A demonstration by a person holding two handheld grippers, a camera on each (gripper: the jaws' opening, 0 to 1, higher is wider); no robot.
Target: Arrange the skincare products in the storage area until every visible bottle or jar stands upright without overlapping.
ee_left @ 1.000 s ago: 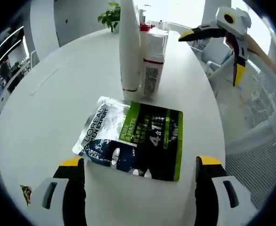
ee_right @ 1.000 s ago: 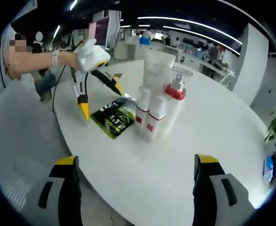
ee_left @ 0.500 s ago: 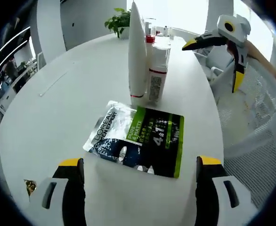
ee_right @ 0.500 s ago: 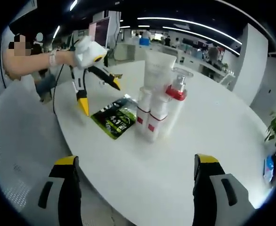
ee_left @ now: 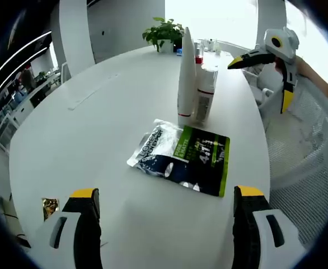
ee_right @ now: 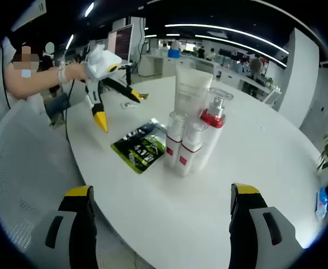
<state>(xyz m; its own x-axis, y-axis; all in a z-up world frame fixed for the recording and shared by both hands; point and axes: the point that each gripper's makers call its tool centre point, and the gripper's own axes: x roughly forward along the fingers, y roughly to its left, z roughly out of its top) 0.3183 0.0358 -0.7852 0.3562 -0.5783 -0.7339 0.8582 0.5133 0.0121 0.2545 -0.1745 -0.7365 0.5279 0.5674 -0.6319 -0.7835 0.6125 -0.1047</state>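
Left claw point(ee_left: 161, 227) released, jaws wide apart, nothing between them, hovering over the round white tabletop point(ee_left: 85, 140). Right claw point(ee_right: 161, 224) also released and empty, held off the tabletop edge; seen from the left gripper view it sits at upper right point(ee_left: 276, 67), jaws splayed.

Skincare cluster stands upright mid-tabletop: tall white tube point(ee_right: 192, 95), pump bottle with red collar point(ee_right: 211, 131), two small white bottles with red bands point(ee_right: 182, 150) in front, all touching or just beside each other. L'Oreal Men Expert sachet point(ee_left: 181, 158), dark with green stripe, lies flat just beside the cluster, not overlapping it.

Small gold wrapper point(ee_left: 50, 207) near the left claw. Potted plant point(ee_left: 165, 33) at the far edge
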